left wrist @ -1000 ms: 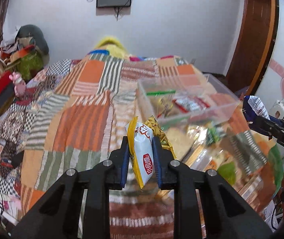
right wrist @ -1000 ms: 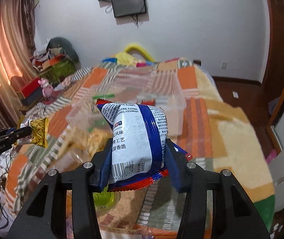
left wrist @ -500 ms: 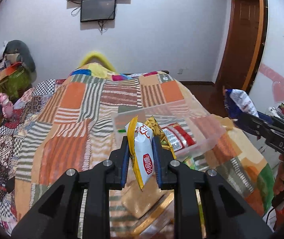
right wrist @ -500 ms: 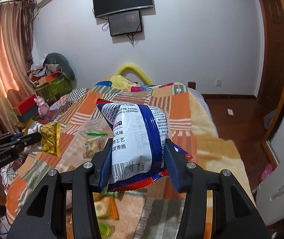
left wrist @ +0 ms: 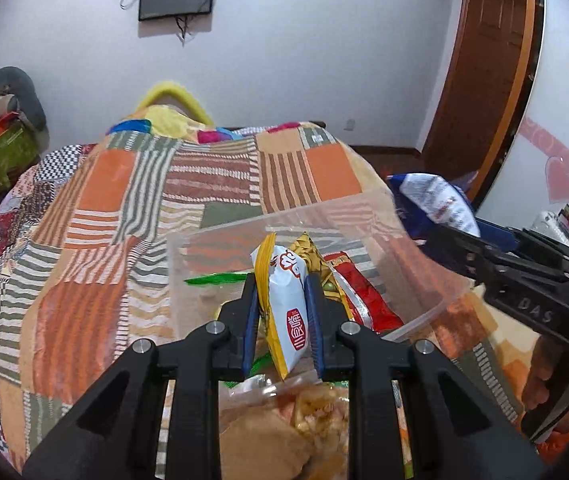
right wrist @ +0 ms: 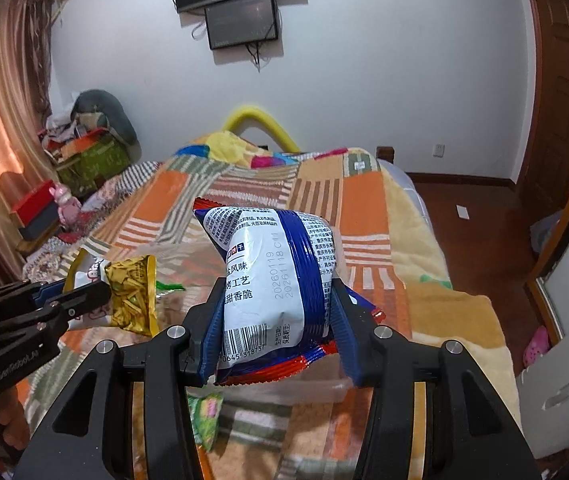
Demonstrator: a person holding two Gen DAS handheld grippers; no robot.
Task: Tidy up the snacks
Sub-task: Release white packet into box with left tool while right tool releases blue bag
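The left claw clamps a white-yellow packet between its pads; the right claw clamps a blue-white bag.

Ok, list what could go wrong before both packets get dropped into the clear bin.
1. The left gripper pinches two packets at once, a white one and a gold one; on release, one may fall outside the bin.
2. The right gripper squeezes a puffy blue-and-white bag, which could slip or get crushed.
3. Both grippers are close together at the bin and could bump.
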